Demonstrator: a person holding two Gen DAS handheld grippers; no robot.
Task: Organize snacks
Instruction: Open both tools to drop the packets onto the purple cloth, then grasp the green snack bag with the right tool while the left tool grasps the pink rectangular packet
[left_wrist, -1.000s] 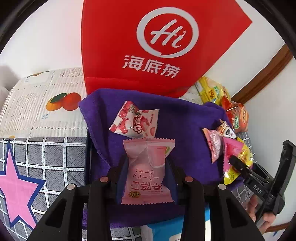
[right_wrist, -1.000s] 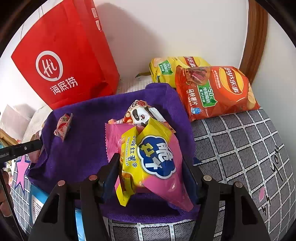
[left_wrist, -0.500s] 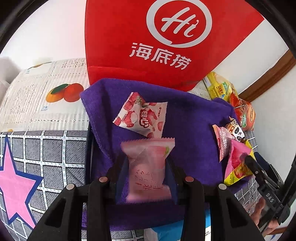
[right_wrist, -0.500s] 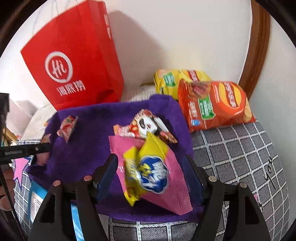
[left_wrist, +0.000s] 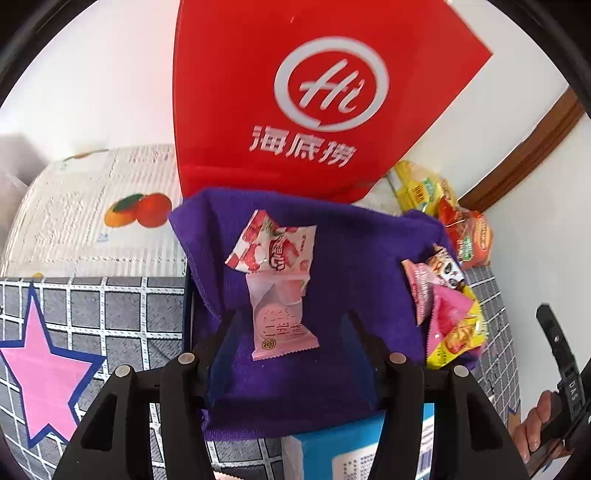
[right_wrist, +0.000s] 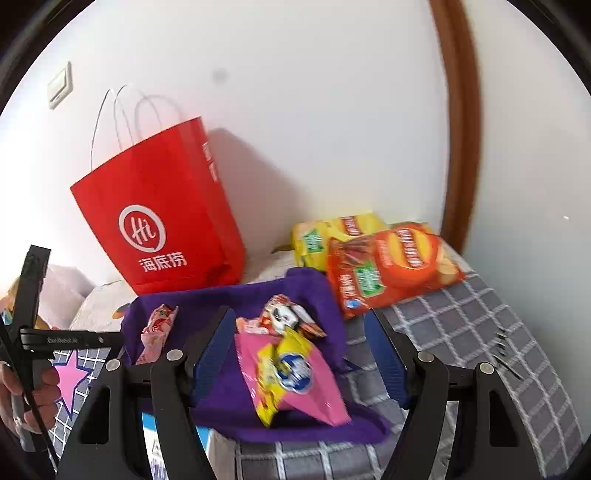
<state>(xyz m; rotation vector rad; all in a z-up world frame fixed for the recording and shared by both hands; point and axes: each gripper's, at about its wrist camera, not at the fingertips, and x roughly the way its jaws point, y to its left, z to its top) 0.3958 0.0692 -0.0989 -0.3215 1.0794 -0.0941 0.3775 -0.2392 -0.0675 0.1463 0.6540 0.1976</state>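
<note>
A pale pink peach packet (left_wrist: 280, 321) lies on the purple cloth (left_wrist: 351, 258), its top edge tucked against a red-and-white packet (left_wrist: 273, 247). My left gripper (left_wrist: 291, 332) straddles the pink packet with its jaws opening, and the pads stand clear of it. At the cloth's right end a yellow packet on a pink one (right_wrist: 295, 373) lies beside a panda packet (right_wrist: 284, 317). My right gripper (right_wrist: 299, 347) hovers open above and behind them, holding nothing. The red-and-white packet (right_wrist: 157, 328) shows at the cloth's left in the right wrist view.
A red paper bag (right_wrist: 159, 221) stands against the wall behind the cloth. Orange (right_wrist: 391, 266) and yellow (right_wrist: 332, 232) crisp bags lie at the right by a wooden frame. A blue-and-white box (left_wrist: 351, 454) sits under the cloth's near edge. A grey checked sheet (right_wrist: 480, 332) covers the surface.
The left gripper has let go of the pink peach packet, which now rests on the cloth. The right gripper has released the yellow and pink packets, risen and tilted up.
</note>
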